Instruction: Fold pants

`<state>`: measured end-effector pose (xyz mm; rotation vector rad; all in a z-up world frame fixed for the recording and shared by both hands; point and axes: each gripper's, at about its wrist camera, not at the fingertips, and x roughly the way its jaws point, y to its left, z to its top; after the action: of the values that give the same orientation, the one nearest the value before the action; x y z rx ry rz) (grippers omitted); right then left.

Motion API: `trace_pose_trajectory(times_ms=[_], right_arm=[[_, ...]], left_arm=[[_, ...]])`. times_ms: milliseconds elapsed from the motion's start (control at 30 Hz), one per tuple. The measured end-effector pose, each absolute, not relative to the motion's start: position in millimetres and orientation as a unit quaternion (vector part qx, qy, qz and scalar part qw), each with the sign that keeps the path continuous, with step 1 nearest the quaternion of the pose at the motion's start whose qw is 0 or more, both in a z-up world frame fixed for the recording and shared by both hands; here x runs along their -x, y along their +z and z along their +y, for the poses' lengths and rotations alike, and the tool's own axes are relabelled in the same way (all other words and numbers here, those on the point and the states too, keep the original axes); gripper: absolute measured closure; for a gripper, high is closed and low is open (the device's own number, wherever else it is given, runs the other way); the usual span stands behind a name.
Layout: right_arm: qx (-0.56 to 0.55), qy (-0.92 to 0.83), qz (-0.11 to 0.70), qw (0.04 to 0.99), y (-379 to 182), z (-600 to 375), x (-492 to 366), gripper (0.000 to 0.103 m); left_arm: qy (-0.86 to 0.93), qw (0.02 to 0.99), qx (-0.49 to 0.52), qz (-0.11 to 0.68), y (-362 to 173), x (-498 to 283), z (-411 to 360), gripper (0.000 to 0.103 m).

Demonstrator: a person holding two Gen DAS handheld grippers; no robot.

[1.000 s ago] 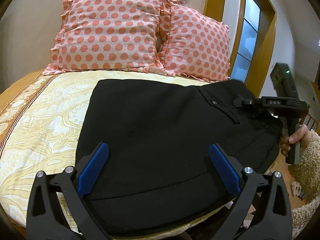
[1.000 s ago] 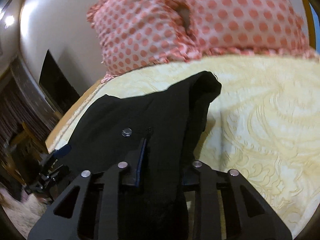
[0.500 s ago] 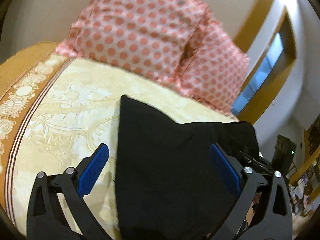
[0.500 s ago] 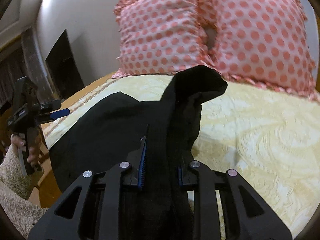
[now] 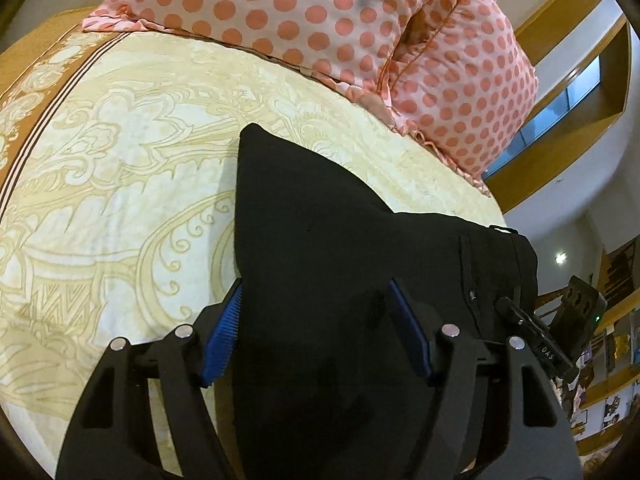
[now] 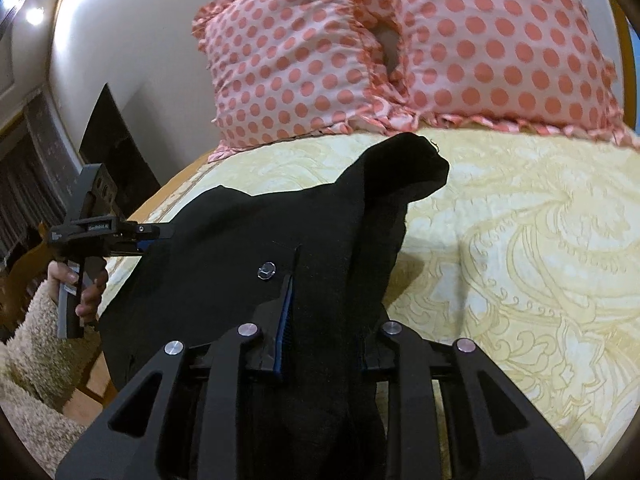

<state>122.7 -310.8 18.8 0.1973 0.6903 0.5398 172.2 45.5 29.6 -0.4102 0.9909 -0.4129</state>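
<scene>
Black pants point(image 5: 320, 220) lie partly folded on the yellow patterned bed cover point(image 5: 120, 160). My left gripper point(image 5: 316, 284) straddles the near fold of the pants, and its jaws are closing with the cloth between the blue pads point(image 5: 224, 332). From the right wrist it appears as the left gripper point(image 6: 156, 236) at the pants' point(image 6: 224, 248) left edge, held by a hand point(image 6: 86, 292). My right gripper point(image 6: 326, 304) is shut on a bunched ridge of the pants near the metal button point(image 6: 267, 270). That ridge rises to a peak toward the pillows. The right gripper point(image 5: 532, 336) also shows at the waistband.
Two pink polka-dot pillows point(image 6: 400, 48) lean at the head of the bed. The bed's wooden edge point(image 6: 100, 384) and a fuzzy beige sleeve point(image 6: 36, 340) lie at lower left. A dark panel point(image 6: 116, 152) stands against the wall. Bare bed cover point(image 6: 520, 260) spreads to the right.
My left gripper swung left along the near side of the pants, rolled, and came down over the fold with its jaws narrowing. The right gripper kept its hold on the bunched cloth.
</scene>
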Motion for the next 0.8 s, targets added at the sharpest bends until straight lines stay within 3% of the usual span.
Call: trace_pose_trajectory(times_ms=[333,533,667,800], right_arm=[[-0.139,0.264,0.354,0.886,9.4,-321.5,-130.8,0.069],[-0.167,0.263,0.363,0.878,4.2,-329.4,-135.4,0.066],[-0.192,0.265,0.369,0.870,0.6,-332.9,-140.5,0.061],[-0.225,0.275,0.377,0.855,-4.6,-339.4,-145.9,0.060]], left_arm=[[-0.207,0.821,0.203,0.492,29.0,-175.5,48.5,0.030],[-0.216,0.808,0.158,0.524,33.2,-170.0,43.7,0.030],[-0.218,0.807,0.173,0.520,33.2,-172.9,38.7,0.021],[-0.212,0.818,0.162,0.510,34.7,-176.0,26.5,0.026]])
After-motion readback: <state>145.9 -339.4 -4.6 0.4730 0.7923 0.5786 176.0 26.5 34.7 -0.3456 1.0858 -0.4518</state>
